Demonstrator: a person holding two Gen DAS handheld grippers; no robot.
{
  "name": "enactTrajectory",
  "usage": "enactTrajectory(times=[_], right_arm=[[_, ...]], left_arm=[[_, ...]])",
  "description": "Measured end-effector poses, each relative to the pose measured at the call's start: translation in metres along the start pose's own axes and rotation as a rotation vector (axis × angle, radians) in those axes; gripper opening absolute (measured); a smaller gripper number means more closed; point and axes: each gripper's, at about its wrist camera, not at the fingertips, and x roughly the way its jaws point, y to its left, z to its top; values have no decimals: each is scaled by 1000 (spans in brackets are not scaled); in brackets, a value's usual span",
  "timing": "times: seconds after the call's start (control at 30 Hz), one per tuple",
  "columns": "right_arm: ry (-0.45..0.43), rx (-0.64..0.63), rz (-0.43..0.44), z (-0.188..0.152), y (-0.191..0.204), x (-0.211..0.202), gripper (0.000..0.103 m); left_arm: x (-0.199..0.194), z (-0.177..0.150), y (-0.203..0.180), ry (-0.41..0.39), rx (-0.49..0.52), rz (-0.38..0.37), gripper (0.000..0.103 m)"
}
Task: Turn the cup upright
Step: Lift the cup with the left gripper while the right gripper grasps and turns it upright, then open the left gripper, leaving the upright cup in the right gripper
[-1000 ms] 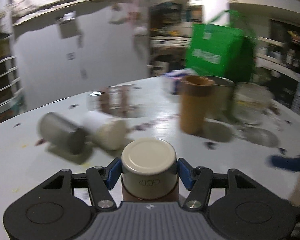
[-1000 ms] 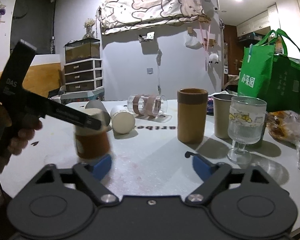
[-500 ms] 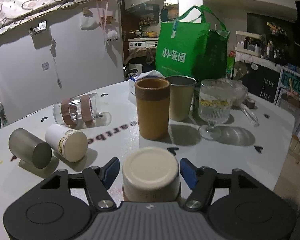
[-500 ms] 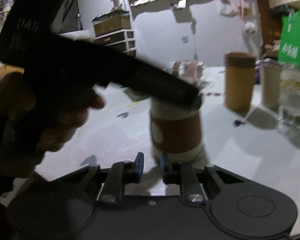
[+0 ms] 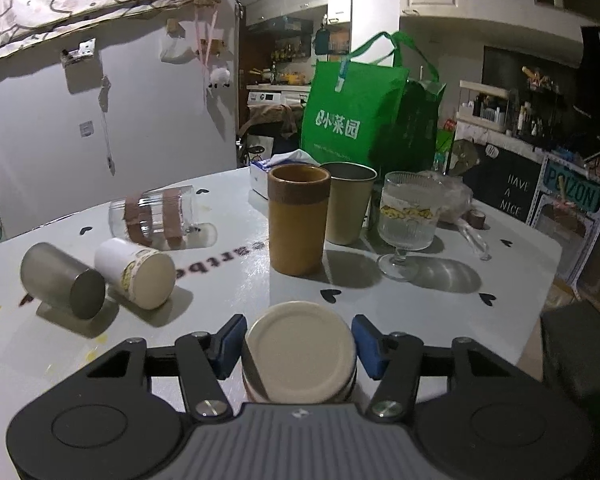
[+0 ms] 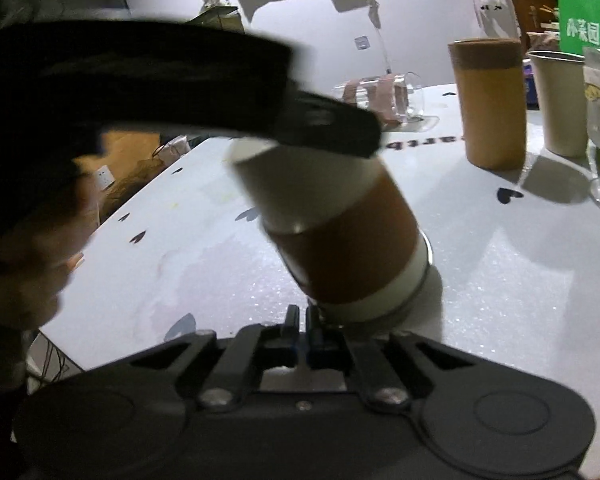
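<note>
Left wrist view shows the cup (image 5: 299, 350) at the lower middle of the frame, its cream base turned up toward the camera, between the two blue pads of the left tool (image 5: 299, 346). The pads stand a little apart from its sides, so this tool is open around the cup and not clamped on it. In the right wrist view the same cup (image 6: 332, 224) fills the centre of the frame; it is tilted, with its mouth rim down on the white surface (image 6: 500, 280) and its base leaning to the upper left under the dark body of the left tool. The right tool (image 6: 302, 326) is at the lower middle, its fingers drawn together just beside the rim of the cup; whether it pinches the rim I cannot tell.

The cup looks stiff and light, with a smooth glazed wall that may slip and a brown sleeve around the middle that should give a better hold. I judge the sleeve is the best place to take it, from both sides.

Farther up in the left wrist view stand a tall brown tumbler (image 5: 299, 224) and a stemmed glass (image 5: 408, 224); a white cup (image 5: 138, 272) lies at the left.
</note>
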Motion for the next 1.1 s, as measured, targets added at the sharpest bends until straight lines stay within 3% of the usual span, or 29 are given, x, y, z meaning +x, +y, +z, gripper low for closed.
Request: enactTrajectory(times=[0.17,0.4,0.53,0.6,0.67,0.77,0.83,1.1], right_arm=[[-14,24,-71,3,-8,-5,6],[-29,32,-178,6,-20,-11,12],[-62,79,-209,13,-32,-23,18],[-85,140,-182,20,-38,-32,32],[-92,224,-114,27,-46,-41,55],[-84,332,-30,40,-54,-41,73],[-54,408,14,49,-59,-32,78],[116,639,110,54,-69,24,79]], left_arm=[[-18,-21,6,4,-23,-6,58],[-6,-52,20,76,-115,-9,56],[-7,-58,23,58,-147,-4,56],[-7,-61,22,47,-146,1,56],[-8,-62,20,40,-143,7,56],[-8,-64,17,32,-138,17,56],[-9,-64,15,29,-132,24,56],[-13,-66,8,30,-93,23,56]])
